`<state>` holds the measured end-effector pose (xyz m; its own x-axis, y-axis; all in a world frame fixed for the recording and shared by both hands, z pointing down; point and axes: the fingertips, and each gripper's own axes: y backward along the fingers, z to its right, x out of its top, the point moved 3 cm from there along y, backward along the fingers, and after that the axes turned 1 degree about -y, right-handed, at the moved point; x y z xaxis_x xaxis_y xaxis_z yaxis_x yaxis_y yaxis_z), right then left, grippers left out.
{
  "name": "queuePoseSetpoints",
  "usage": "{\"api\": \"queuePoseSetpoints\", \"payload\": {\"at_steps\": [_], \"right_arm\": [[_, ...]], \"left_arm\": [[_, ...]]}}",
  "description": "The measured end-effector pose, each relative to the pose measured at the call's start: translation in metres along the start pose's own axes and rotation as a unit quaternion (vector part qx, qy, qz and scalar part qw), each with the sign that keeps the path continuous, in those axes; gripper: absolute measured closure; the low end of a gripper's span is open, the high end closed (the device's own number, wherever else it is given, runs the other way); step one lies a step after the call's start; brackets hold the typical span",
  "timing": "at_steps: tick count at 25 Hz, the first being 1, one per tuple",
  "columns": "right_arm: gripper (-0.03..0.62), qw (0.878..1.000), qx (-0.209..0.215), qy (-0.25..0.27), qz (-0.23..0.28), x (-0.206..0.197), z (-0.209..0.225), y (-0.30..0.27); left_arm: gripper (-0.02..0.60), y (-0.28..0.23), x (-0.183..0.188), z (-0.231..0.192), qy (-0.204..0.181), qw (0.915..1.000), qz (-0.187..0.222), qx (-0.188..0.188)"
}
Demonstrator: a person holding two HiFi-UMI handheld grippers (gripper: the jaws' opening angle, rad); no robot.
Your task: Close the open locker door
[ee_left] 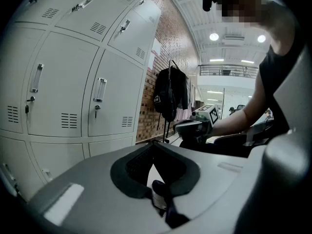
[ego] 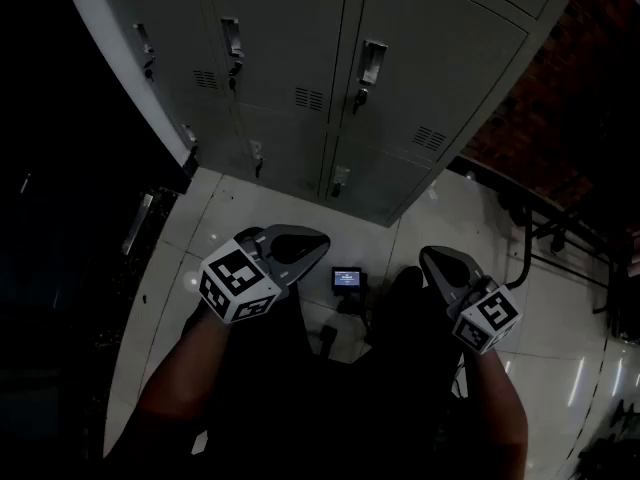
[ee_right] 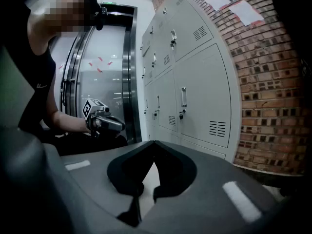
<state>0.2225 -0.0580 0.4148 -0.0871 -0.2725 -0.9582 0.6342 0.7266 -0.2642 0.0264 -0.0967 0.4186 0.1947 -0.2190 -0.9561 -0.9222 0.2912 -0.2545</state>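
Note:
A bank of grey metal lockers (ego: 300, 58) stands ahead of me, and every door I can see lies flush and shut, with handles and small locks on them. The same lockers (ee_left: 63, 91) fill the left of the left gripper view, and the lockers (ee_right: 195, 96) run along the right of the right gripper view. My left gripper (ego: 318, 240) is held low over the tiled floor, shut and empty. My right gripper (ego: 430, 258) is beside it, also shut with nothing in it. Both are well short of the lockers. Each gripper view shows the other gripper (ee_left: 195, 126) (ee_right: 105, 121).
A red brick wall (ee_right: 263, 82) adjoins the lockers on the right. A black bag (ee_left: 168, 94) hangs on a rack by that wall. A small device with a lit screen (ego: 347, 278) lies on the floor between my grippers. Dark metal furniture legs (ego: 540, 228) stand at right.

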Motion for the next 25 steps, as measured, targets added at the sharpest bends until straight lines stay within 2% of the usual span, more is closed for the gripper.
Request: {"api": "queuePoseSetpoints", "payload": {"at_steps": [8,11,15,21,25], "right_arm": [[0.592,1.000,-0.005,-0.008,0.022,0.007,-0.008,-0.019],[0.591,1.000,-0.025,0.002,0.015,0.010,-0.005,-0.029],[0.591,0.997,-0.058,-0.027,0.037,0.035,0.013,-0.056],[0.591,0.994,-0.098,-0.004,0.049,0.075,0.043,-0.124],[0.565,0.992,-0.116,-0.003,0.054,0.096,0.064,-0.165]], "left_arm": [[0.569,-0.002,-0.005,0.000,-0.006,1.0000,-0.002,-0.003],[0.569,-0.001,-0.007,0.001,0.000,1.0000,-0.003,-0.006],[0.569,-0.003,-0.006,0.001,-0.005,0.9999,-0.007,-0.009],[0.569,-0.006,-0.002,-0.001,-0.007,0.9999,-0.005,-0.006],[0.569,-0.007,-0.001,-0.002,-0.004,1.0000,-0.004,-0.004]]}}
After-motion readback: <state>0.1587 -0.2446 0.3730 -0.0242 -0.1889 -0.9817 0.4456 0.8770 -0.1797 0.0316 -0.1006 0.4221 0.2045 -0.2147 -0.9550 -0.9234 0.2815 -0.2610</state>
